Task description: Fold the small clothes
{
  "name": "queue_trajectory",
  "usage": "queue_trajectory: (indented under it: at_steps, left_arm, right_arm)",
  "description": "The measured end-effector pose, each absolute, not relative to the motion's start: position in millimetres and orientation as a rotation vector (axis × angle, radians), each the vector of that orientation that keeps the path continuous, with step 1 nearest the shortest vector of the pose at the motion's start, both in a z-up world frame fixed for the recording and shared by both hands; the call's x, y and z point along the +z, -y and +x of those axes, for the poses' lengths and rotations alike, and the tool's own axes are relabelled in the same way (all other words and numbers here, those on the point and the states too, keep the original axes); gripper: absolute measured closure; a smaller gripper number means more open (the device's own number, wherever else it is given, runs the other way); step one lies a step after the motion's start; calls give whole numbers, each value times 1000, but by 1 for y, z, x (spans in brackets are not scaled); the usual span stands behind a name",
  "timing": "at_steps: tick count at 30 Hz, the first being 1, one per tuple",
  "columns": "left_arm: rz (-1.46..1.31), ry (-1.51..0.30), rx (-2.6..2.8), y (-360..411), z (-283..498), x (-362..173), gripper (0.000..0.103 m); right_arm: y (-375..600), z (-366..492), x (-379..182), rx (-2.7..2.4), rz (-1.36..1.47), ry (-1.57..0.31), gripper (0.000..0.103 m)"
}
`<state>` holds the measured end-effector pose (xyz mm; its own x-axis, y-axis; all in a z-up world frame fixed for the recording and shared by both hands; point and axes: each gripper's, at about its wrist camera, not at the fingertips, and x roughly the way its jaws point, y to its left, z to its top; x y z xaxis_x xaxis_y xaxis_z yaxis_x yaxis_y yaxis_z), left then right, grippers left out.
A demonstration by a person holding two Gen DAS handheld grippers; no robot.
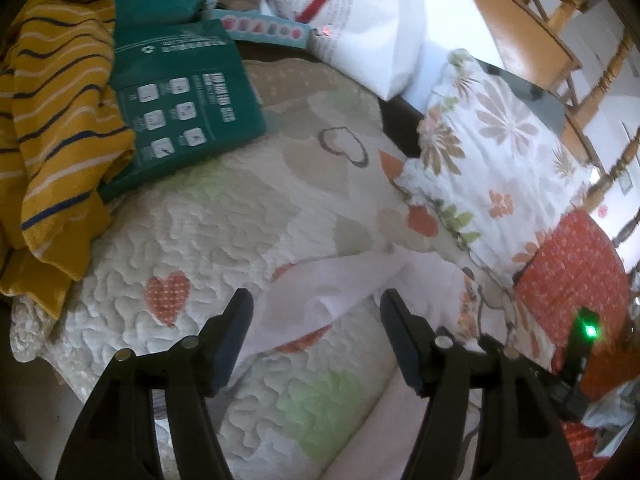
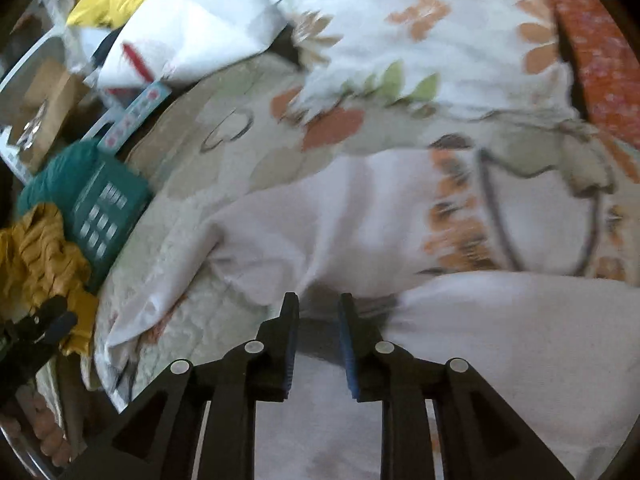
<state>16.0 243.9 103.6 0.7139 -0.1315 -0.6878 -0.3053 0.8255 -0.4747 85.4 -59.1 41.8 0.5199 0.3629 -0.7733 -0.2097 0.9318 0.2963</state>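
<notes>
Two black fingers of the left gripper [image 1: 316, 300] stand wide apart in the left wrist view, holding nothing, their flat dark-blue pads angled over a quilted cream bedspread with puckered stitching and appliquéd hearts [image 1: 200, 236]. Between and just beyond the fingertips lies a thin white garment with smooth, soft folds [image 1: 320, 280], spread flat on the quilt. To the left a mustard-yellow knit top with navy and white stripes [image 1: 52, 128] is heaped in loose drapes, partly over a glossy teal plastic package printed with white icons [image 1: 188, 100]. A plump pillow in white cotton with orange and beige flowers [image 1: 492, 160] sits to the right, and beside it an orange cloth dotted in white [image 1: 568, 272]. Wooden chairs with turned spindles [image 1: 576, 40] show at the top right.

Through the right wrist view, the right gripper [image 2: 318, 300] has its jaws narrowed but still parted, with a dark gap between them; whether they pinch fabric I cannot tell, as the picture is blurred. The white garment [image 2: 300, 220] lies directly ahead of the tips, rumpled into broad ridges, one edge trailing left over the quilt [image 2: 224, 148]. The striped yellow top [image 2: 44, 256] is bunched at far left against the teal package [image 2: 104, 208]
</notes>
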Motion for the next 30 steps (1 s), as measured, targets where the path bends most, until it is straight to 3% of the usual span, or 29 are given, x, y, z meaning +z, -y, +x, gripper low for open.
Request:
queue_trajectory:
  at_steps: [10, 15, 19, 21, 24, 30]
  left_arm:
    - [-668, -813, 171, -261, 14, 91, 38]
    - [-679, -809, 177, -263, 15, 92, 37]
    - [-664, -802, 226, -273, 13, 94, 37]
    - [-664, -792, 282, -287, 8, 96, 37]
    - [-650, -746, 396, -311, -6, 104, 37]
    - [-665, -645, 576, -353, -45, 117, 34]
  right_arm:
    - [37, 102, -8, 257, 139, -1086, 81]
    - [1, 130, -14, 179, -7, -1050, 81]
    - [-18, 156, -14, 126, -113, -1054, 71]
    - [-23, 159, -6, 101, -153, -1037, 71]
    - [-38, 134, 28, 216, -73, -940, 71]
    - [-95, 43, 25, 596, 33, -1019, 70]
